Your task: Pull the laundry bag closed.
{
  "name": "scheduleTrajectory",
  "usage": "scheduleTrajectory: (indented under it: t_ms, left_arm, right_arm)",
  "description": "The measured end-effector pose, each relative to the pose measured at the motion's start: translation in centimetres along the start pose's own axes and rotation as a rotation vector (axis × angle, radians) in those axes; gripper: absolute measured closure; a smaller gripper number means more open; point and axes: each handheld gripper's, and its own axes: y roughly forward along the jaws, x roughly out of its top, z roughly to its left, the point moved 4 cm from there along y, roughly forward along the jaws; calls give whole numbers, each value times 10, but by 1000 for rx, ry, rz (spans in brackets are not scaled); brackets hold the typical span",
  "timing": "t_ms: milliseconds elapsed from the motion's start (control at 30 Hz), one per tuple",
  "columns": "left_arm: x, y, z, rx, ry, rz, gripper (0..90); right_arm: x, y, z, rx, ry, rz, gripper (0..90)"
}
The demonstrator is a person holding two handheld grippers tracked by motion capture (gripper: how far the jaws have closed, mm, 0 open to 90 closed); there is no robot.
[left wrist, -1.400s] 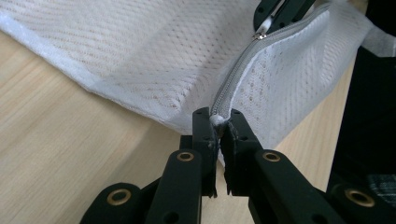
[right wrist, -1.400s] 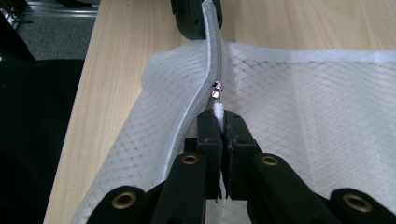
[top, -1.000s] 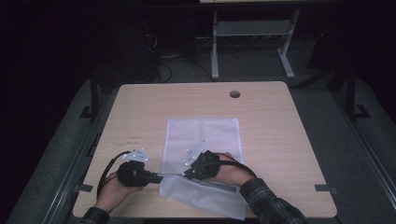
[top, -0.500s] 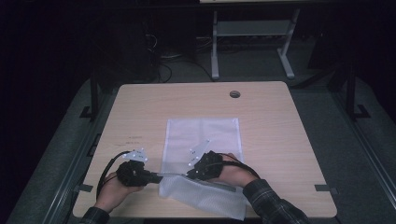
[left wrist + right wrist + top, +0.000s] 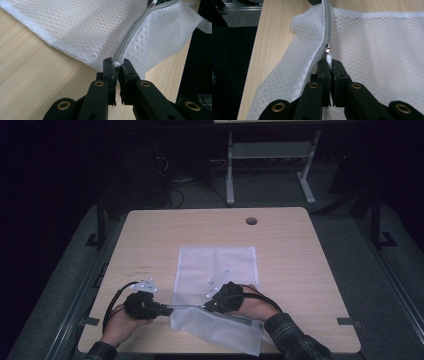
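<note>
so the left gripper (image 5: 117, 68) is clamped tight on the end of the zipper (image 5: 130, 37) of a white mesh laundry bag (image 5: 220, 327), which stretches ahead of its jaws. right gripper (image 5: 328, 65) pinches the white zipper pull (image 5: 328, 58), slider just past its tips.

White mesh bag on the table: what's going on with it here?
A person works the zipper of a white mesh zip bag on the light wooden table. The left hand-held gripper is shut on the end of the grey zipper tape. The right hand-held gripper is shut on the small white zipper pull. The bag's near end is lifted off the table between them.
</note>
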Motion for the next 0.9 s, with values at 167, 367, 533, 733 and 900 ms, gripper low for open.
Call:
scheduleTrajectory:
  t_ms: [167, 367, 533, 733, 900]
  left_arm:
    - [-1, -1, 1, 5, 0, 2, 843]
    - [-1, -2, 2, 5, -3, 3, 843]
    - [-2, -3, 3, 5, -7, 2, 843]
    - [-3, -4, 4, 8, -8, 3, 843]
    - [-3, -5, 4, 9, -13, 1, 843]
  right_arm:
    - [-3, -2, 0, -6, 2, -1, 862]
    - [-7, -5, 0, -10, 8, -3, 862]
    - [-9, -8, 1, -13, 16, -5, 862]
    - [-13, -11, 0, -21, 22, -7, 862]
    - [-17, -15, 1, -27, 29, -10, 862]
